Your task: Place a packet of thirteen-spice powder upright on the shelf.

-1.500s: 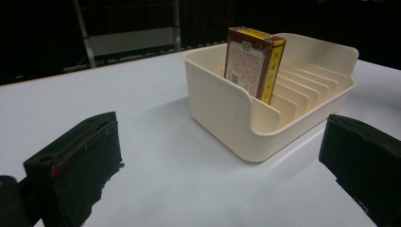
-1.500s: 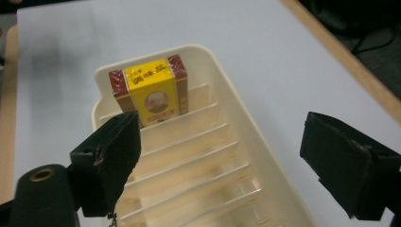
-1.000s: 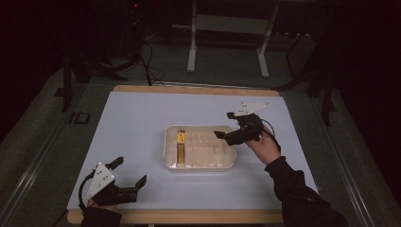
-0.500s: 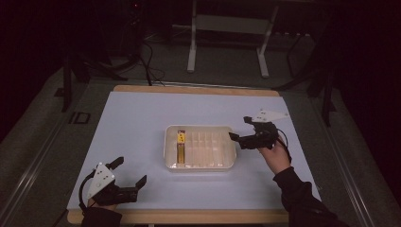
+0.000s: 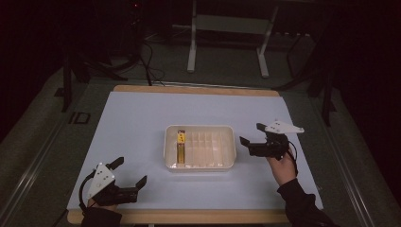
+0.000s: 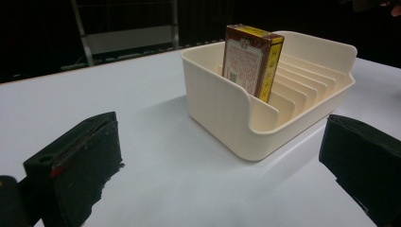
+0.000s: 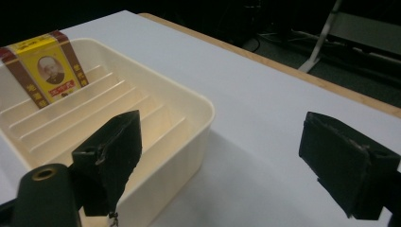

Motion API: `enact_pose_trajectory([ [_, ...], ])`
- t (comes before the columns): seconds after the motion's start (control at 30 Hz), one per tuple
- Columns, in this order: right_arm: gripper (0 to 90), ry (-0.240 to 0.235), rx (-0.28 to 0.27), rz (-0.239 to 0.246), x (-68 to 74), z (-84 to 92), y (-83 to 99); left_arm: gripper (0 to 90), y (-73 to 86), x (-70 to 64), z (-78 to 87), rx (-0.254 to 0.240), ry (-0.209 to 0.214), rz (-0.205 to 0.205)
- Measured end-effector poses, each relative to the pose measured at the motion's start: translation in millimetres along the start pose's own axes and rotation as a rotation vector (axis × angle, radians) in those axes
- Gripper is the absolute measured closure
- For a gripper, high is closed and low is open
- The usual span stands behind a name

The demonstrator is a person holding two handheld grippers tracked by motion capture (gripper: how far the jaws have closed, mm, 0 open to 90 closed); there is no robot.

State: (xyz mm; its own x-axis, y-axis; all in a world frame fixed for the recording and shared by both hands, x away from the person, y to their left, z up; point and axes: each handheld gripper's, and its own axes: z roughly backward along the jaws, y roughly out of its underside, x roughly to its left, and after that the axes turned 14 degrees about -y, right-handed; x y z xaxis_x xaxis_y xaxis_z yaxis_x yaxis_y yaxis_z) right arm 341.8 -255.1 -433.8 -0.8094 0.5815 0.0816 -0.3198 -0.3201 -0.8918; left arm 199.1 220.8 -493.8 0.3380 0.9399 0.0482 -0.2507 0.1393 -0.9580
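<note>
A cream slotted tray [image 5: 198, 166] sits mid-table. A brown and yellow box [image 5: 180, 144] stands on edge in its leftmost slot, also seen as the box [image 6: 250, 59] and the box [image 7: 43, 68] in the gripper views. My right gripper [image 5: 252, 138] is open and empty, just right of the tray [image 7: 198, 113]. My left gripper [image 5: 129, 171] rests open and empty near the front left edge, pointing toward the tray [image 6: 227, 113].
The white table top [image 5: 137, 123] has a wooden rim [image 5: 194, 89] at its far edge. Beyond it, a metal stand [image 5: 227, 33] and cables lie on the dark floor. The tray's other slots hold nothing.
My right gripper has drawn back rightward from over the tray's right end to the table beside it. The left gripper has stayed put.
</note>
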Motion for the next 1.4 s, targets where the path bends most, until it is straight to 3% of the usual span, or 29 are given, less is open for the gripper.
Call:
enact_pose_trajectory([
  [0.33,14.0,0.066,-0.002,0.001,9.5,16.7,23.3,0.1,-0.3,-0.6,0.2,0.004,0.002,-0.002],
  [0.8,14.0,0.101,0.006,-0.047,15.5,40.8,49.0,0.1,-0.7,-2.0,0.4,0.006,0.014,-0.01],
  [1.2,14.0,0.161,-0.014,-0.097,2.8,74.2,65.7,0.1,-1.0,-2.5,-0.2,0.007,0.016,-0.01],
  [1.4,14.0,0.165,-0.027,-0.134,-3.1,78.7,70.7,0.1,-1.1,-3.0,-1.0,0.008,0.016,-0.01],
])
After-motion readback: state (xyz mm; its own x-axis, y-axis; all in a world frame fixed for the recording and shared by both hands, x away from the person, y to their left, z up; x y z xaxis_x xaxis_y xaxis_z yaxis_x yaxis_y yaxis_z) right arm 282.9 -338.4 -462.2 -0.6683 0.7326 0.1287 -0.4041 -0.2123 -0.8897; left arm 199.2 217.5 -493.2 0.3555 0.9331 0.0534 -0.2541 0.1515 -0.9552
